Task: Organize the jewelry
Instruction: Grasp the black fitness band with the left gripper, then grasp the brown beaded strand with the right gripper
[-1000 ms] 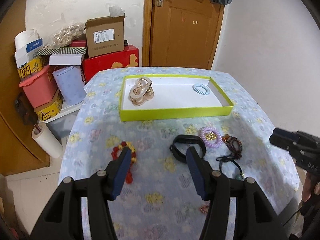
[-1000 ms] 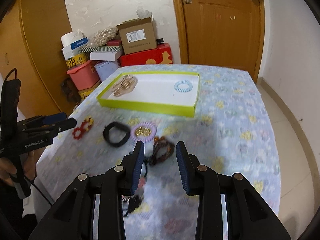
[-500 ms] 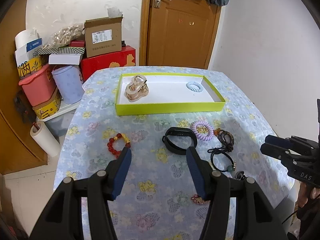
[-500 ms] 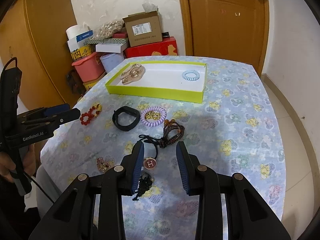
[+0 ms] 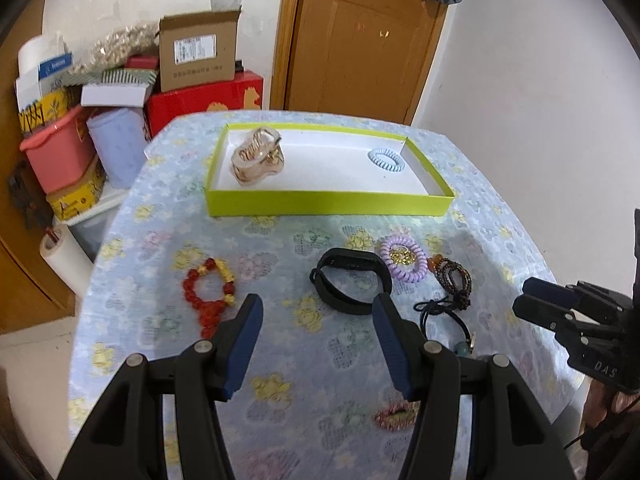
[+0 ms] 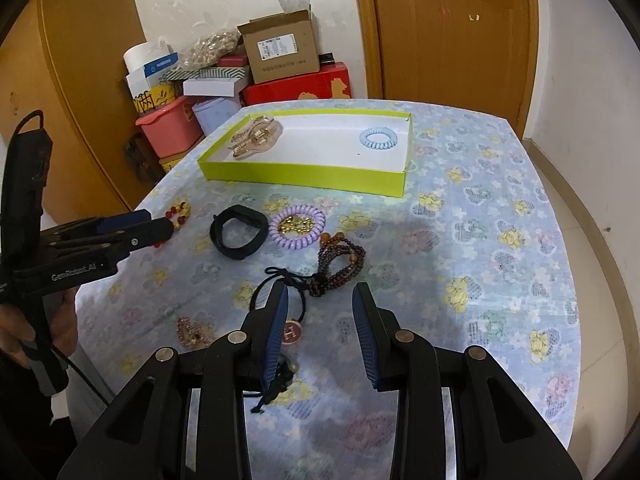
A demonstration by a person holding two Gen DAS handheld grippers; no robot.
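Note:
A yellow-green tray (image 5: pixel 328 202) (image 6: pixel 304 172) holds a gold hair claw (image 5: pixel 258 156) (image 6: pixel 254 140) and a blue coil hair tie (image 5: pixel 386 160) (image 6: pixel 378 137). On the floral cloth lie a red bead bracelet (image 5: pixel 208 292), a black band (image 5: pixel 352 280) (image 6: pixel 238 232), a purple coil tie (image 5: pixel 404 258) (image 6: pixel 297 226), a brown bead bracelet (image 5: pixel 454 280) (image 6: pixel 340 262) and a black cord with pendant (image 6: pixel 286 300). My left gripper (image 5: pixel 316 308) is open and empty above the cloth, near the black band. My right gripper (image 6: pixel 320 292) is open and empty over the cord.
A small gold brooch (image 6: pixel 192 330) lies near the table's front edge. Boxes, a pink bin (image 5: pixel 56 152) and paper rolls are stacked left of the table. A wooden door (image 5: pixel 360 40) stands behind it.
Both grippers have pulled back from the table and risen, so more of the cloth and jewelry shows. Both stay open and empty.

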